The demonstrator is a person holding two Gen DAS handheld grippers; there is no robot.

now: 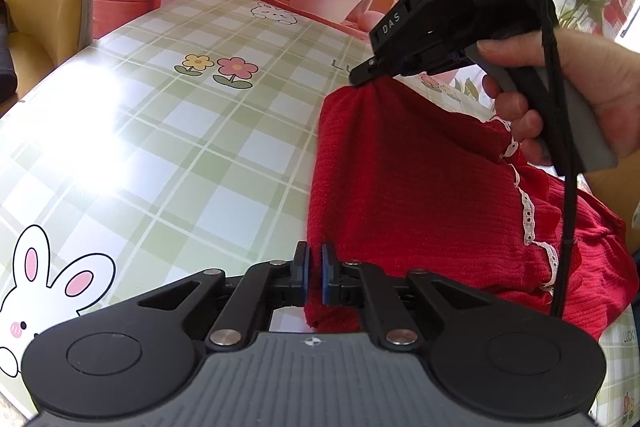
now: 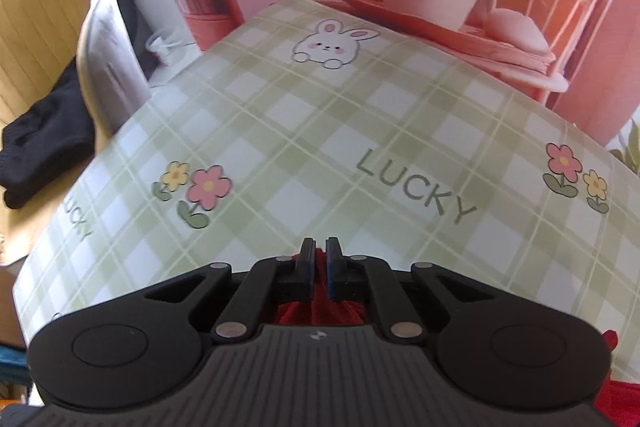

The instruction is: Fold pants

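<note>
Left gripper (image 1: 315, 277): jaws clamped on red pants (image 1: 420, 195) edge.
Right gripper (image 2: 319, 273): jaws pinching red cloth.
Left view only: right hand (image 1: 568, 95), lace trim (image 1: 528, 203).
Right view only: tablecloth (image 2: 320, 147) ahead of jaws.

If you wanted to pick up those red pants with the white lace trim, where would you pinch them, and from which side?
Pinch the red ribbed fabric pants at the corners of one edge, coming in from above. The cloth is limp, so an edge held at two spread points hangs flat. That is how it is held here: the right gripper pinches the far corner, bunching it, and the left gripper is closed on the near one, over the green plaid tablecloth.
</note>
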